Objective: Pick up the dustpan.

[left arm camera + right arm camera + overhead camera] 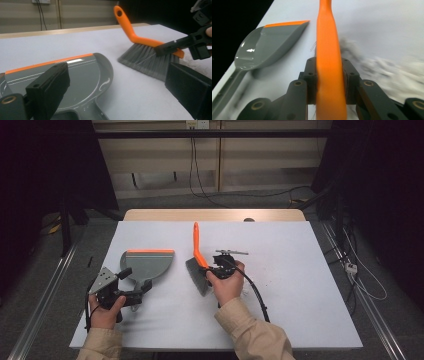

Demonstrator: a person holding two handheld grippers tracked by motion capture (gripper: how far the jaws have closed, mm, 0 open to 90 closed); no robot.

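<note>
My right gripper [329,82] has its fingers [310,80] clamped on the orange back of the hand brush [199,262], one pad on each side, right where the handle runs into the bristle block. Gripping that low looks like the sensible choice to me: the long handle sticks out ahead of the gripper and the grey bristles [147,60] hang off to the side, splayed against the tabletop [280,310], so I get direct control over the sweeping edge instead of a wobbly lever.

Over on the left gripper [131,284], the fingers [50,87] are spread wide with nothing squeezed between them. In the left gripper view the dustpan [146,264] handle runs down into the gap between the two pads, but neither pad is pressing on it as far as I can see. So it's lined up for a grab, not grabbed yet.

The dustpan lies flat on the white tabletop, its orange lip [150,251] on the far side from me and its handle toward my left hand. The brush sits just to its right, near but not touching. I'd guess the pan needs pinning down before any sweeping toward it.
</note>
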